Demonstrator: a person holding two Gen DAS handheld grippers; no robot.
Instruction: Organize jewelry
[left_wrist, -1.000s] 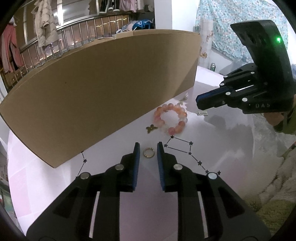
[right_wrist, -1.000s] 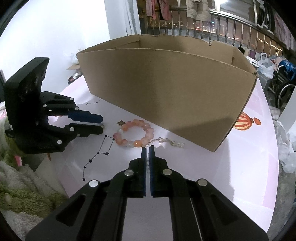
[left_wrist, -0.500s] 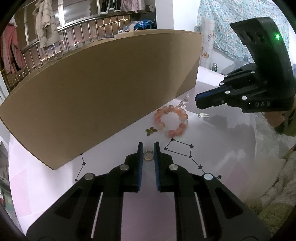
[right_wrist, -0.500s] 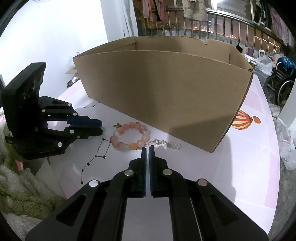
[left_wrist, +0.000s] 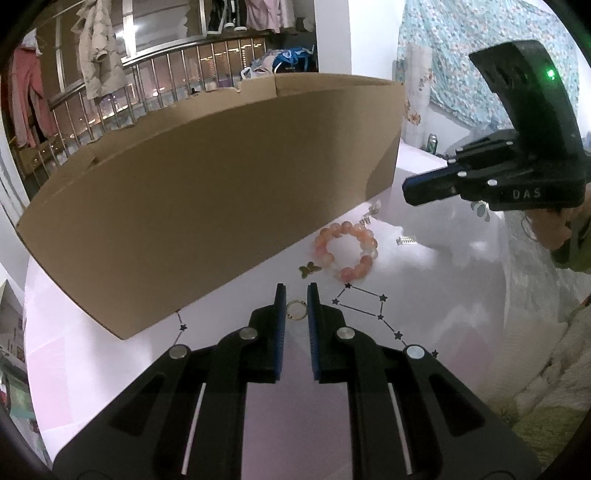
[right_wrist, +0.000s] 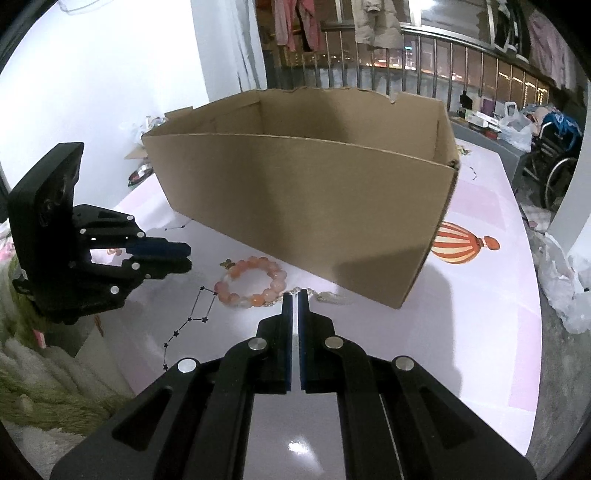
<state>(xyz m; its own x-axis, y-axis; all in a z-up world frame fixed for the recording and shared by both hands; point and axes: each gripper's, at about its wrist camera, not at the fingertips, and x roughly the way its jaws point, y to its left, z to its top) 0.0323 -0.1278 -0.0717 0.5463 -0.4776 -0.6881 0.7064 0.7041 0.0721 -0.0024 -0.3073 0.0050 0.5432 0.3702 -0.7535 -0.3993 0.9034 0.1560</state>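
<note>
On table (left_wrist: 443, 288), thin gold ring (left_wrist: 296, 309) (round, plain)

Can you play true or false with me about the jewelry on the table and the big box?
1. A small gold ring sits between the fingertips of the left gripper. True.
2. The pink bead bracelet is inside the cardboard box. False: it lies on the table in front of the box.
3. The right gripper is wide open. False: its jaws are nearly together, with nothing between them.
4. A little gold butterfly charm lies beside the bracelet. True.
5. The table has a star pattern drawn on it. True.
6. The box has a lid on it. False: its top is open.
</note>
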